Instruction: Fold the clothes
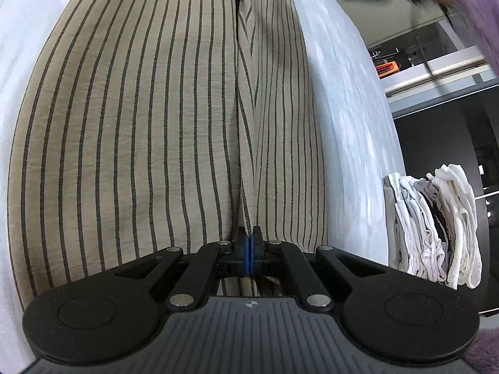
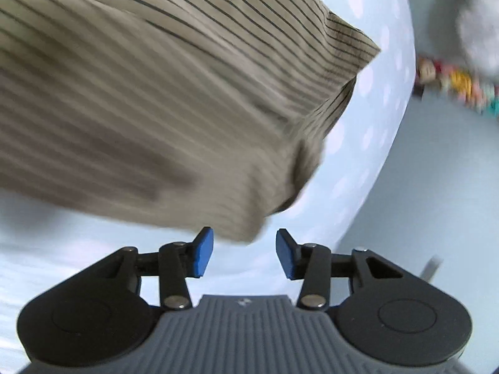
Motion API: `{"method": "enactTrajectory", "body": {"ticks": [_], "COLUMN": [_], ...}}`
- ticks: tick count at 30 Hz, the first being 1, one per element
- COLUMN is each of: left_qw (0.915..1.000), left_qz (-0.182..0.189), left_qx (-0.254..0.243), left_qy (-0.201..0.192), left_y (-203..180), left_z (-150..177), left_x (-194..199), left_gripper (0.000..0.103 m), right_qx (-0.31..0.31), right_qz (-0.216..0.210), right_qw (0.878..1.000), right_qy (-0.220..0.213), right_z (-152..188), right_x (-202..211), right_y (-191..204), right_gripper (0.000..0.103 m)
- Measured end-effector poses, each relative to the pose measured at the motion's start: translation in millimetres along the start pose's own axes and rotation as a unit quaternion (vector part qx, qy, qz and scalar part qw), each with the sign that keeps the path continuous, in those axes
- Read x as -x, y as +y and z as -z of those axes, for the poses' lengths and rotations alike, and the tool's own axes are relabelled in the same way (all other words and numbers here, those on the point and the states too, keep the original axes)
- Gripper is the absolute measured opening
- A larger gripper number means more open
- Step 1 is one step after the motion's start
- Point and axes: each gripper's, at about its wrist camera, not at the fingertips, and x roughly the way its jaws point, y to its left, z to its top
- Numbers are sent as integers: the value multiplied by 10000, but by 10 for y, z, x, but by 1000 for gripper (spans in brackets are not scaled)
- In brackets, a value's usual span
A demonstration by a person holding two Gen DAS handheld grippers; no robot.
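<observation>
A tan garment with thin dark stripes lies spread on a pale blue cloth-covered table. My left gripper is shut on the garment's near edge, right where a lengthwise fold line runs away from me. In the right wrist view the same striped garment looks blurred and partly lifted, one corner hanging just above my right gripper. That gripper is open, its blue pads apart, with the cloth corner just beyond them and not held.
A stack of folded white and grey clothes stands beyond the table's right edge. A person's purple sleeve shows at top right. Shelving and dark furniture lie behind. Colourful small items sit blurred past the polka-dot tablecloth.
</observation>
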Motion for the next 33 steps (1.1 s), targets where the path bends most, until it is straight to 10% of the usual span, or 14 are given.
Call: {"method": "enactTrajectory", "body": {"ticks": [5,12,22,24,27,33], "left_qw": [9999,9992,9985,9984,9982,9981], "left_qz": [28,192,450,499,550,584], "left_qx": [39,61,124,113,66,-115], "left_qy": [-123,-342,-269,-242,-216,135], "left_y": [-7,-65,-43,-43,-64,-63], "left_z": [28,107,276,282,294,362], "left_x": [100,201,143,134,117,37], "left_gripper": [0,0,13,13,13,0], "right_qx": [-1772,-3316,-4499,-4620,-4577,-4405], "right_qz": [-787,-2437,-3152,-3445,-3541,-3736], "right_qw": [9799,9013,8303,8140,8144,8163], "right_qy": [-461,-1355,-939,-722,-423,81], "right_z": [245,146,-180,-193,-247,-304], "right_x": [909,1782,1537,1427,1345,1292], "right_y": [807,1995,2254,2254,2267,2273], "right_gripper": [49,49,68,61,7,3]}}
